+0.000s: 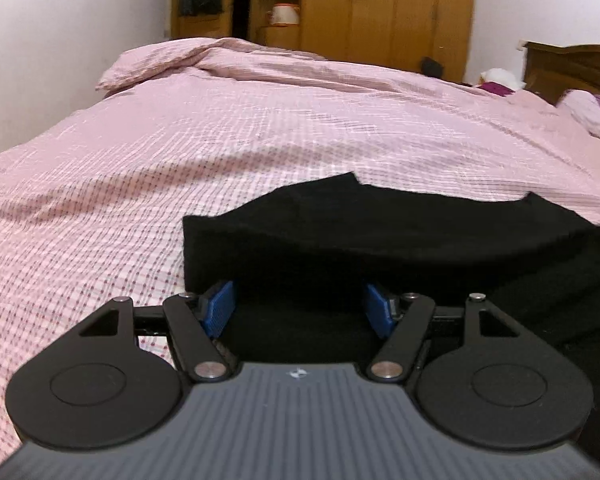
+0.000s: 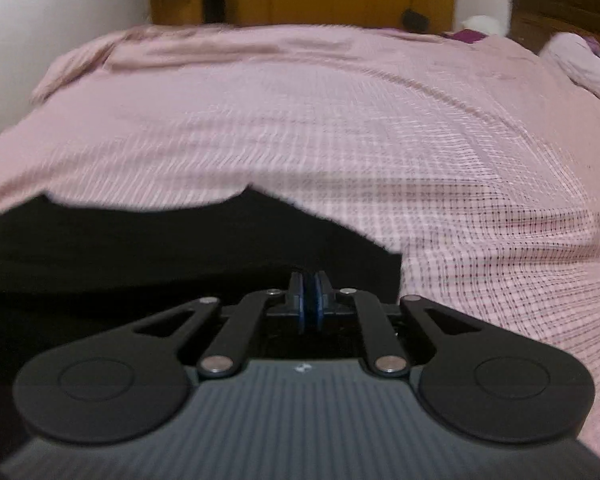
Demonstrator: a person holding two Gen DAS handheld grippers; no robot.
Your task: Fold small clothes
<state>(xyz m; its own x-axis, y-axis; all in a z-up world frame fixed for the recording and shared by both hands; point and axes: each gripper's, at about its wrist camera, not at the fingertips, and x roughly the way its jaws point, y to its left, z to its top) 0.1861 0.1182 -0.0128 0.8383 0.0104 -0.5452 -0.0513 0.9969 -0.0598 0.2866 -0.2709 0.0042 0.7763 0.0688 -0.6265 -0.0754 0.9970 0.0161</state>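
A black garment (image 1: 380, 232) lies on the pink checked bedspread (image 1: 180, 160) at the near edge of the bed. My left gripper (image 1: 300, 308) is open, its blue pads (image 1: 220, 308) spread wide over the garment's near left edge, with black cloth between them. In the right wrist view the same black garment (image 2: 160, 248) fills the lower left. My right gripper (image 2: 311, 304) is shut, blue pads (image 2: 299, 304) pressed together at the garment's near right corner; the cloth appears pinched between them, though the tips are hidden by it.
The bedspread (image 2: 380, 140) stretches far ahead, rumpled at the far left (image 1: 160, 64). A pillow (image 1: 592, 116) and dark wooden headboard (image 1: 572, 68) are at the right. A wooden wardrobe (image 1: 380, 12) stands behind the bed against white walls.
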